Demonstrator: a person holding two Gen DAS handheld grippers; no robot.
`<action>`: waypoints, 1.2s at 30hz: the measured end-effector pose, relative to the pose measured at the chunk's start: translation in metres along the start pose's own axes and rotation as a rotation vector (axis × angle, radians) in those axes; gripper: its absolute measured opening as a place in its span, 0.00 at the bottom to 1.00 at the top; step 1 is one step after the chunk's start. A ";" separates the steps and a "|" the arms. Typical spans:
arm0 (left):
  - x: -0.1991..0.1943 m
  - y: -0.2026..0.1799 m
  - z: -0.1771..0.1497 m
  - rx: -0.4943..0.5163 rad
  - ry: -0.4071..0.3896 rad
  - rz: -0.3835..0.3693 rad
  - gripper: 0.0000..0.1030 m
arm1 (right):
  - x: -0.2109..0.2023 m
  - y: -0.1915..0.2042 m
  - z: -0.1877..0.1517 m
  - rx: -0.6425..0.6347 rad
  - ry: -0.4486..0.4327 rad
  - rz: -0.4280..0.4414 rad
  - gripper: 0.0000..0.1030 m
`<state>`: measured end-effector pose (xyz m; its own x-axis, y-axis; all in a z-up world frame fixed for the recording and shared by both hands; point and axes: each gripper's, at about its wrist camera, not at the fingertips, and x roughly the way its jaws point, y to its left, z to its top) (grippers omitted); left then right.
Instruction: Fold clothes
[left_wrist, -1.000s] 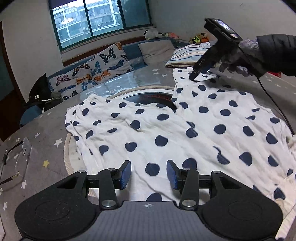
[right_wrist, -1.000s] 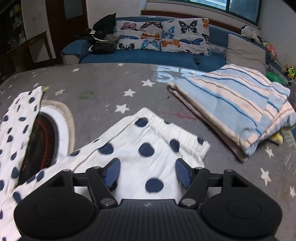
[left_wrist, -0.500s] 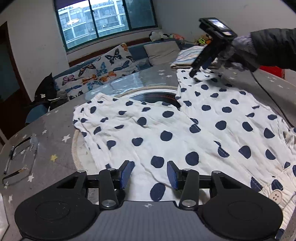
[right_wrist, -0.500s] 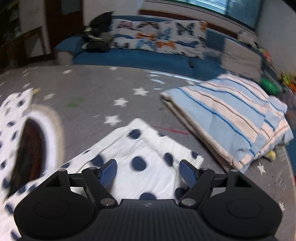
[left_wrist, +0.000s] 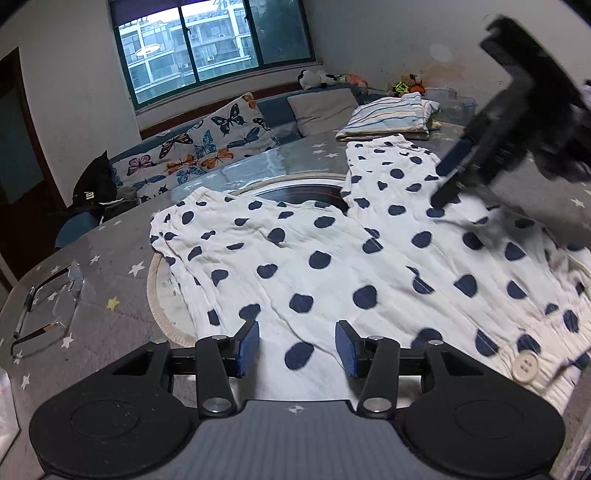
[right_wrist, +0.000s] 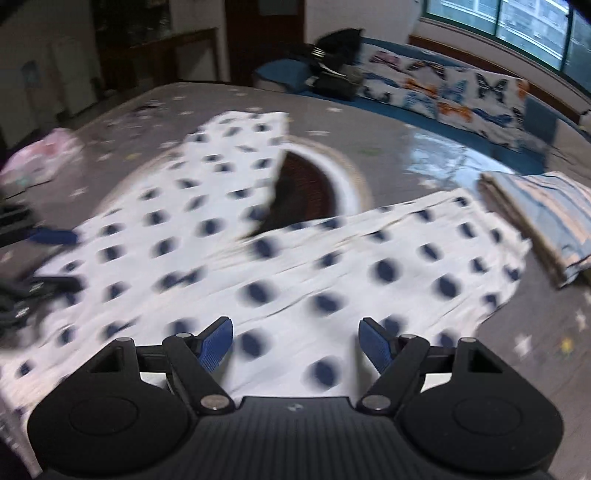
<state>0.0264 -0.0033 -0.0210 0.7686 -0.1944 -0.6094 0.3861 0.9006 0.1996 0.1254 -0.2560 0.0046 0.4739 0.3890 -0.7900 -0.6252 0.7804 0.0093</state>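
Both tongs gape, holding nothing: left tongs (left_wrist: 297, 349) hover at the waistband edge of the pants (left_wrist: 332, 258), spread flat on the table (left_wrist: 110, 258), legs running away; right tongs (right_wrist: 295, 341) hang over the right leg, nearer its cuff.

White trousers (left_wrist: 332, 258), navy polka dots.
Grey tablecloth (left_wrist: 110, 266) with white and yellow stars; blue-and-cream striped folded cloth (left_wrist: 391, 118); butterfly-print cushions (left_wrist: 207, 147).
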 end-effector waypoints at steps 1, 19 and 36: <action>-0.002 -0.001 -0.002 0.003 0.001 -0.001 0.48 | -0.003 0.006 -0.007 -0.008 -0.003 0.001 0.75; -0.032 -0.005 -0.016 -0.093 -0.003 0.064 0.49 | -0.060 0.051 -0.074 -0.067 -0.085 -0.021 0.76; -0.037 -0.009 -0.028 -0.193 0.019 0.088 0.36 | -0.061 0.079 -0.093 -0.113 -0.072 0.038 0.76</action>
<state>-0.0200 0.0068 -0.0212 0.7845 -0.1061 -0.6109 0.2116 0.9719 0.1030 -0.0105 -0.2640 -0.0034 0.4894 0.4543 -0.7444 -0.7076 0.7058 -0.0344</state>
